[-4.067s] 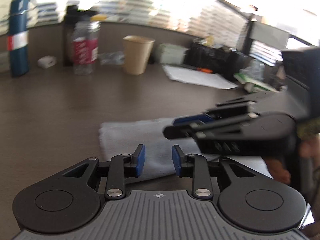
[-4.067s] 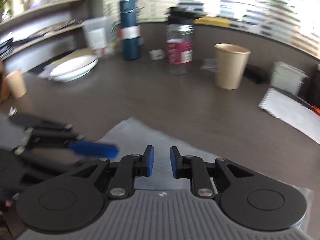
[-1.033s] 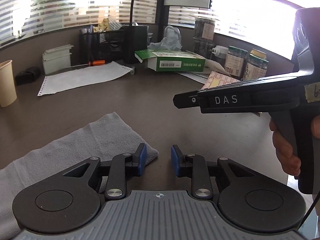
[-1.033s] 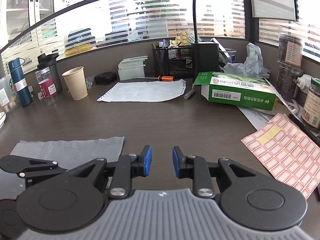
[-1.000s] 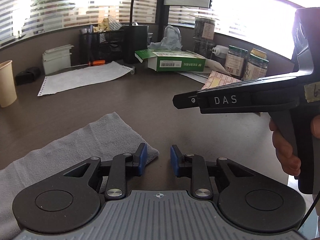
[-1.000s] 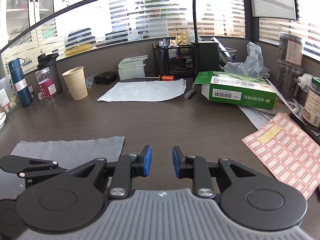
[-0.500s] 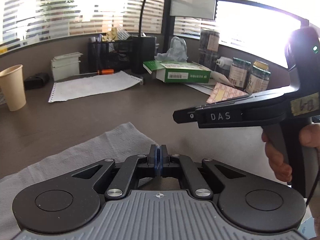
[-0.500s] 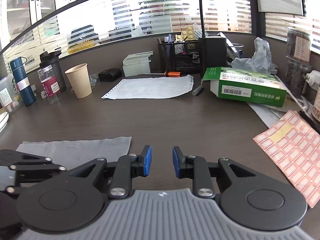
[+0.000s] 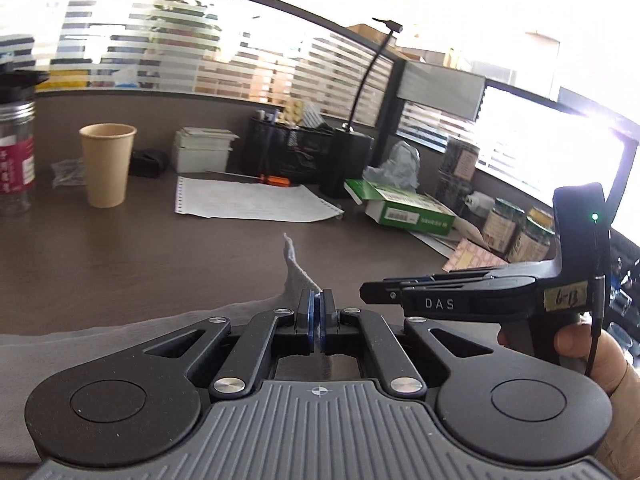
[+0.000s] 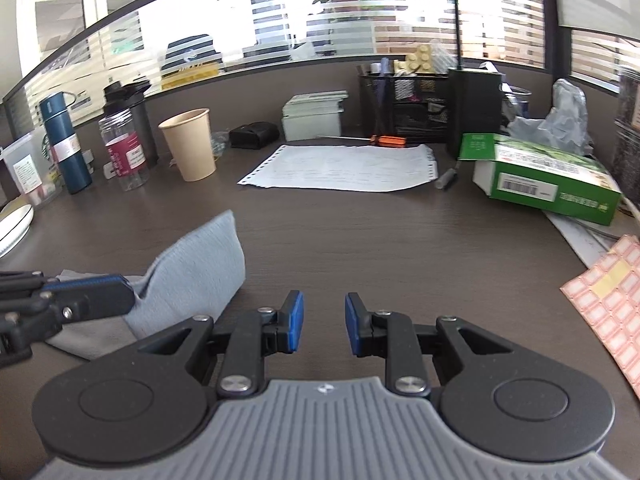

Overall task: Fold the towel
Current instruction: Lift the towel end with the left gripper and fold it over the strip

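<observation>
Left gripper [image 9: 317, 316] is clamped on a raised corner of the grey towel [image 10: 192, 272], lower left of the right-wrist frame, lifted off the table [image 10: 360, 240]. Right gripper [image 10: 323, 322] stands wide, empty. Step in hand: first fold. Next: carry the corner across, probably onto the opposite edge.

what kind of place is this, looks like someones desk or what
Most likely an office desk in a cubicle. A mesh desk organiser stands at the back, a printout sheet lies on the dark desk, and a low partition with window blinds runs behind. The towel looks brought in for the task.
</observation>
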